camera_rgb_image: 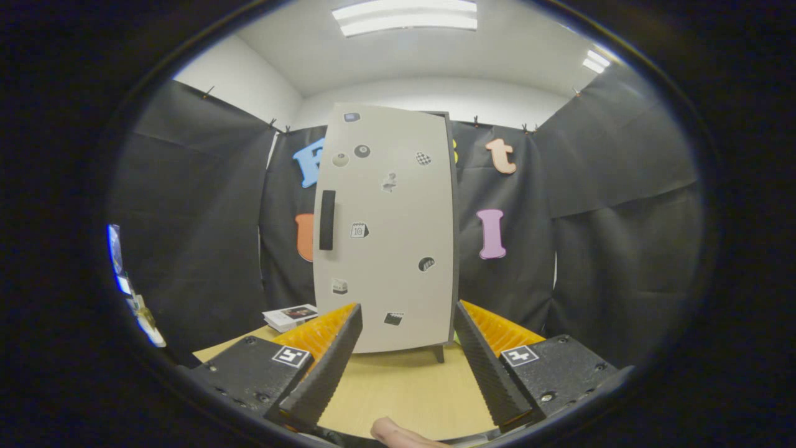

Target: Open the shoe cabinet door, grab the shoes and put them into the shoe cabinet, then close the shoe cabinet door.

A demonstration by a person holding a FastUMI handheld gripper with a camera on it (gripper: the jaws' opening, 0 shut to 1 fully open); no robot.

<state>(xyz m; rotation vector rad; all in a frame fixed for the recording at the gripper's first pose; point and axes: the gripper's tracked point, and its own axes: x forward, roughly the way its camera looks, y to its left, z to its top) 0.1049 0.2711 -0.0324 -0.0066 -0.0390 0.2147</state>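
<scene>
The shoe cabinet (385, 230) stands upright on the wooden table (398, 386), straight ahead of my fingers. Its pale door is closed and carries several small stickers. A dark vertical handle (326, 219) sits on the door's left side, at mid height. My gripper (407, 317) is open, with a wide gap between the fingers and nothing held. The fingertips frame the cabinet's lower part and stay short of the door.
A small white box (290, 317) lies on the table, left of the cabinet and beyond the left finger. A person's fingertip (398, 432) shows at the table's near edge, between the fingers. Black cloth walls close in the booth behind and to both sides.
</scene>
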